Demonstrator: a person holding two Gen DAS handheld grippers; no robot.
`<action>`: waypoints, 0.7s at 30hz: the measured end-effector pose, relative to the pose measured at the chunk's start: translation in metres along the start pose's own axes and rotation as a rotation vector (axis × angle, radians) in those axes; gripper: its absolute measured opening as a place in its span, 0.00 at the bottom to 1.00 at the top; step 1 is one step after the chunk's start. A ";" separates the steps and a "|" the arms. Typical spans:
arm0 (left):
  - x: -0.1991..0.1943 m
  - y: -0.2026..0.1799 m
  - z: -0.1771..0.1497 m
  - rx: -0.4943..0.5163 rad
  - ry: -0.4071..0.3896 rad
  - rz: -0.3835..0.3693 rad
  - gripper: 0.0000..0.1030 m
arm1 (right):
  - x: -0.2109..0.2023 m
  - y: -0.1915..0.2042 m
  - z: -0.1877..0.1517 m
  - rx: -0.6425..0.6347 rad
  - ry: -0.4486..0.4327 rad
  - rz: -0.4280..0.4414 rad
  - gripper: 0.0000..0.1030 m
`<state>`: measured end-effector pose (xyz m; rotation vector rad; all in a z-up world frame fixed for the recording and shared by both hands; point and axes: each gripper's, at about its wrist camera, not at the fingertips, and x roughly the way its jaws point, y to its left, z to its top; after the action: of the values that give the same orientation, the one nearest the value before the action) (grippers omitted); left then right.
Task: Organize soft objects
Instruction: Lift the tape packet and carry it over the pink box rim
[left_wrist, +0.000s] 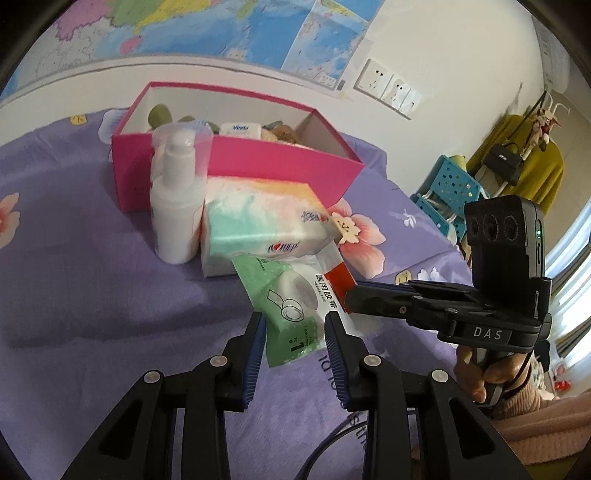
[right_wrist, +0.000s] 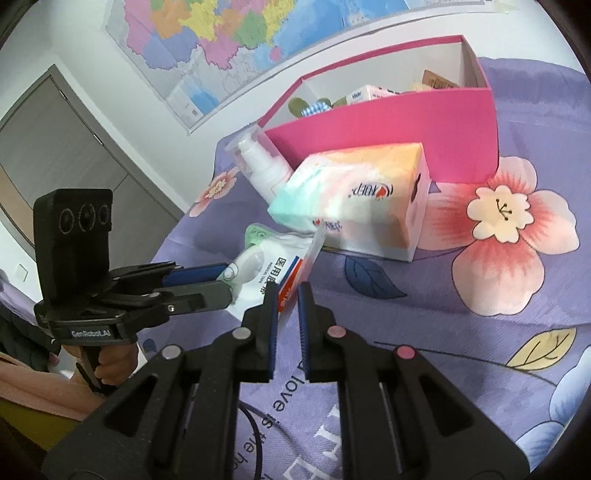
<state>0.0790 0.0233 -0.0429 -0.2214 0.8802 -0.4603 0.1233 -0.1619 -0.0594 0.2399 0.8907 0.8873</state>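
Step in hand: both grippers hold one flat green-and-white plastic packet of medical tape (left_wrist: 295, 302), lifted just above the purple flowered bedspread (left_wrist: 92, 295). The left gripper (left_wrist: 295, 332) has its jaws closed on the packet's lower green end, at centre frame in the left wrist view. The right gripper (right_wrist: 288, 299) has its jaws closed on the packet's red-and-white edge, at centre frame in the right wrist view.

Judged next move: carry the packet up-frame to the open pink cardboard box (left_wrist: 258, 162) and clear its near wall. The pastel soft tissue pack (left_wrist: 258, 221) and the white pump bottle with clear cap (left_wrist: 177, 206) stand directly between packet and box, so the path must go over them.

Hard to make out: the box contents are mostly hidden by its wall; only tops of a few items show. The packet's underside is not visible. Motion blur softens the tissue pack's print.
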 end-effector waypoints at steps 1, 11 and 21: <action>0.000 -0.001 0.001 0.002 -0.002 -0.002 0.31 | -0.001 0.000 0.001 -0.001 -0.003 -0.002 0.12; -0.001 -0.015 0.011 0.032 -0.024 0.004 0.31 | -0.011 -0.001 0.006 -0.006 -0.033 -0.012 0.12; 0.001 -0.022 0.020 0.051 -0.039 0.005 0.31 | -0.018 -0.001 0.013 -0.016 -0.057 -0.023 0.12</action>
<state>0.0890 0.0037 -0.0230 -0.1804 0.8300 -0.4720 0.1283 -0.1736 -0.0415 0.2394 0.8317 0.8622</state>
